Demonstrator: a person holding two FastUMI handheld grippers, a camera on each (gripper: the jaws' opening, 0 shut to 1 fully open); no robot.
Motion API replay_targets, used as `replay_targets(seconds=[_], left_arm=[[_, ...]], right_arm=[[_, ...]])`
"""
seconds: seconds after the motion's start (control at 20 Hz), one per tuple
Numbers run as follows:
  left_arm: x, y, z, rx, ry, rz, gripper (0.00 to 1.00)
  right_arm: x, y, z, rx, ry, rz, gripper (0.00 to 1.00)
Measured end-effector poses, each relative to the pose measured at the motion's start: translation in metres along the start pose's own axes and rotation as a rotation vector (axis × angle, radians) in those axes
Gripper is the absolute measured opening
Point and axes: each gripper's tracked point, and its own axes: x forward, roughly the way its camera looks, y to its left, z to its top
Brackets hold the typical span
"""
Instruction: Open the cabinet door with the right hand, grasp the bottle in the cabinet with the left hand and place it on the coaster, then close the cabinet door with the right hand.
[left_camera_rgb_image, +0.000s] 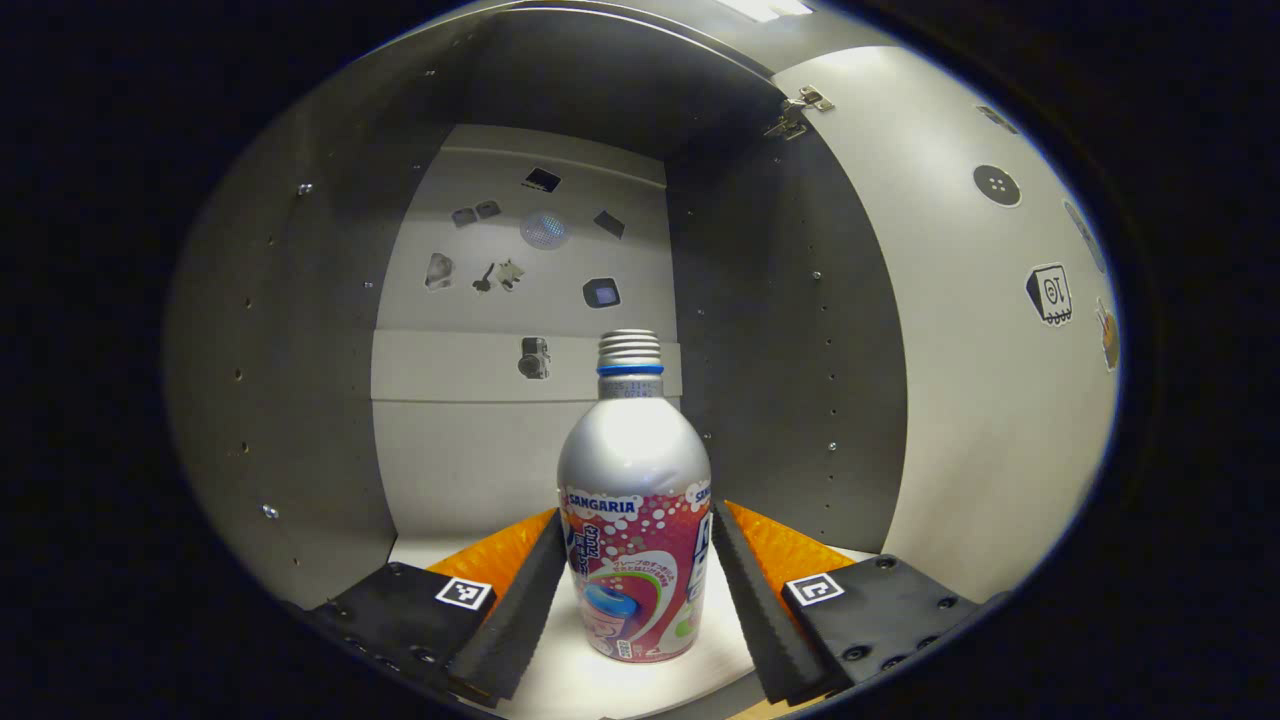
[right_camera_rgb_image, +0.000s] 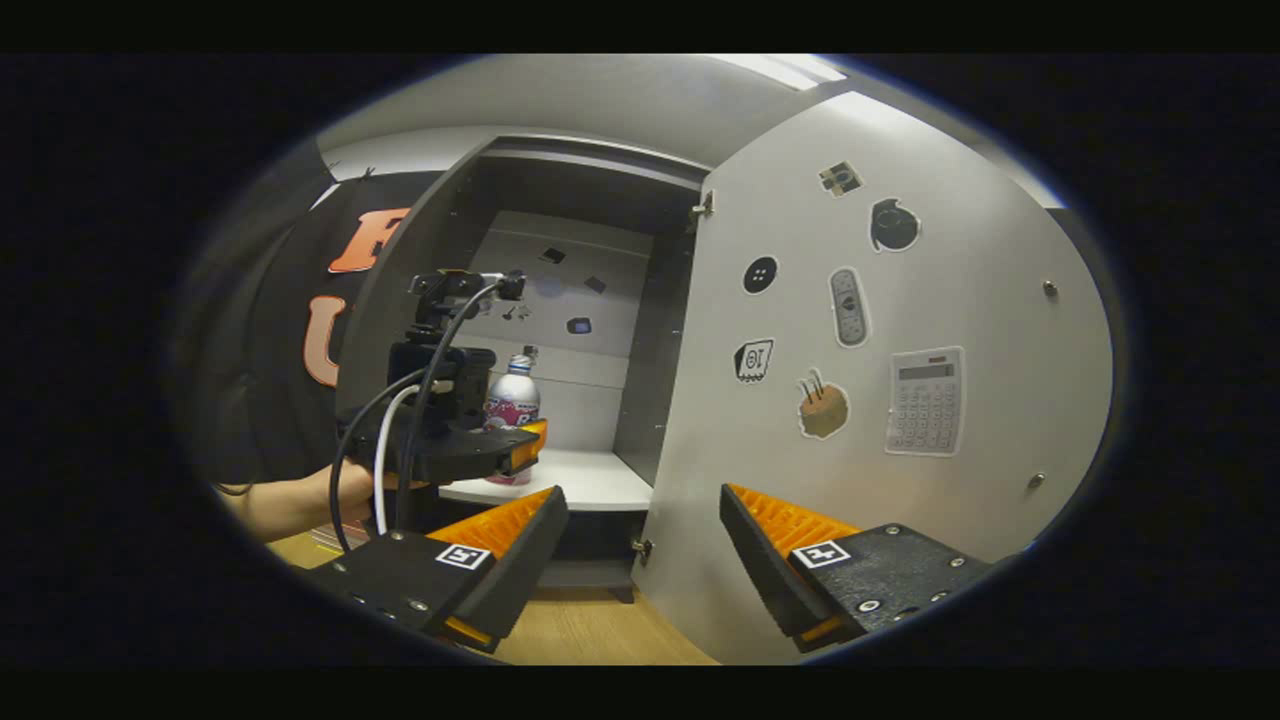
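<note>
One silver aluminium bottle (left_camera_rgb_image: 634, 520) with pink label, centre frame, upright; left gripper (left_camera_rgb_image: 636, 570) fingers flank it, contact unclear. Right gripper (right_camera_rgb_image: 640, 545) spread wide.

Glossy metal bottle (left_camera_rgb_image: 634, 500), matt grey cabinet door (right_camera_rgb_image: 900, 400), wood-grain floor (right_camera_rgb_image: 590, 630).

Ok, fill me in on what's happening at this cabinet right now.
A person is working with two hand-held grippers. The cabinet door is already swung open. The left gripper has reached inside the cabinet, its fingers on either side of the upright bottle on the shelf; whether they press on it yet is hard to tell. The right gripper hangs open in front of the door, holding nothing.
</note>
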Motion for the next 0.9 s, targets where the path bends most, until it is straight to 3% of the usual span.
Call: replay_targets(seconds=[0.2, 0.45, 0.7, 0.9], left_arm=[[-0.001, 0.004, 0.0, 0.027, 0.004, 0.02, 0.84], [-0.025, 0.0, 0.017, -0.005, -0.053, 0.027, 0.83], [-0.084, -0.002, 0.022, -0.037, -0.039, 0.052, 0.82], [-0.143, 0.006, 0.024, -0.017, -0.029, 0.126, 0.84]], right_arm=[[-0.01, -0.004, 0.001, 0.018, -0.001, 0.008, 0.94], [-0.025, -0.009, 0.005, 0.037, -0.015, 0.031, 0.94], [-0.046, -0.004, 0.01, 0.057, -0.047, 0.1, 0.94], [-0.064, 0.006, 0.005, 0.06, -0.056, 0.195, 0.94]])
